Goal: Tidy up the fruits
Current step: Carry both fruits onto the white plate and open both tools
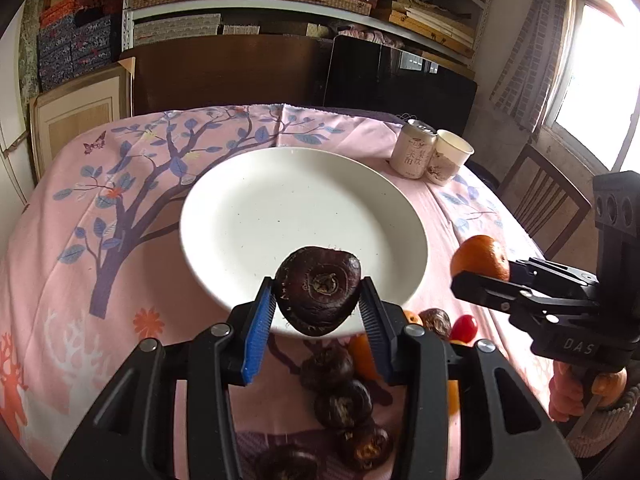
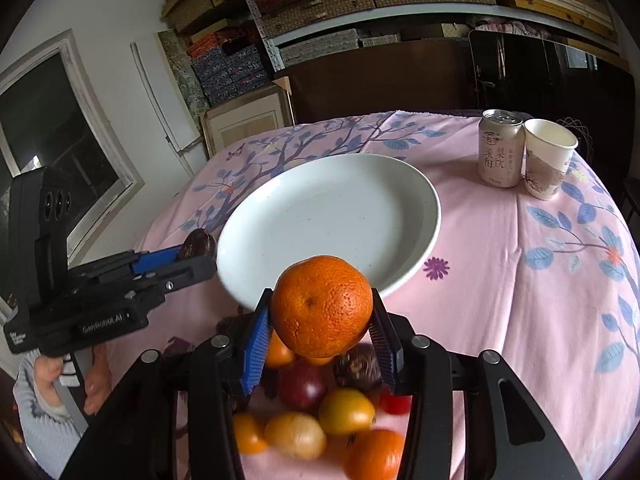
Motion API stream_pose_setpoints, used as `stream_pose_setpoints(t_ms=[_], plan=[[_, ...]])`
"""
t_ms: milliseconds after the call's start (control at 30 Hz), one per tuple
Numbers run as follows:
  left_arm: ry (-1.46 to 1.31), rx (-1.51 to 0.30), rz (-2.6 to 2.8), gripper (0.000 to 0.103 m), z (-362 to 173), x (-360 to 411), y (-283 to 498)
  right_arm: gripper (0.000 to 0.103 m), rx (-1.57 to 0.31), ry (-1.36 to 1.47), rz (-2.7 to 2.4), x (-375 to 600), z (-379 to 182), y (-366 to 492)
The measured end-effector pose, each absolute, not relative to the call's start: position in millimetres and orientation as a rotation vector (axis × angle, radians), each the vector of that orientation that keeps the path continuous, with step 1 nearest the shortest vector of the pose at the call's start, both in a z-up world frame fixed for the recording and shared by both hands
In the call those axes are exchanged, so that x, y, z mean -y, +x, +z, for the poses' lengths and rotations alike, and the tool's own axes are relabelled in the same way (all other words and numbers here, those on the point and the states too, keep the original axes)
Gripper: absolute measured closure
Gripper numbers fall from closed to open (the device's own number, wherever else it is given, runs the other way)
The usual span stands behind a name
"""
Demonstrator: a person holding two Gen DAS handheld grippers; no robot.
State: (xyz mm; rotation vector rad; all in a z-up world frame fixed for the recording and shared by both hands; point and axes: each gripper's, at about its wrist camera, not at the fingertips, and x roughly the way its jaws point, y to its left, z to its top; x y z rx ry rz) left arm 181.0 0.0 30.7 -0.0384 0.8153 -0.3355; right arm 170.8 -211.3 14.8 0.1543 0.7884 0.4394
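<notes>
My left gripper [image 1: 318, 300] is shut on a dark brown water chestnut [image 1: 318, 290] and holds it above the near rim of the white plate [image 1: 280, 208]. My right gripper [image 2: 320, 320] is shut on an orange [image 2: 322, 306], held above the plate's [image 2: 332, 208] near edge. The right gripper also shows in the left wrist view [image 1: 480, 276] with the orange [image 1: 480, 258]. The left gripper shows in the right wrist view [image 2: 196, 256] at the plate's left. The plate has nothing on it.
Loose fruits lie on the pink tablecloth below the grippers: dark chestnuts [image 1: 340, 400], yellow and orange fruits [image 2: 344, 412], a red cherry tomato [image 1: 464, 328]. A drink can [image 2: 500, 148] and paper cup [image 2: 548, 160] stand at the back right. Chairs and shelves lie beyond.
</notes>
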Motion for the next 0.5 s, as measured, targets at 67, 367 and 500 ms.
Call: stream_pose_setpoints(t_ms=[67, 367, 500], plan=[[-0.036, -0.842, -0.337, 0.061, 20, 3, 197, 0.057, -0.816, 0.161, 0.422, 206, 7, 194], [-0.048, -0.851, -0.364, 0.043, 4, -6, 206, 0.042, -0.803, 0.182, 0.419, 205, -4, 214], [-0.029, -0.840, -0.334, 0.043, 6, -14, 196, 0.042, -0.792, 0.178, 0.420, 210, -3, 203]])
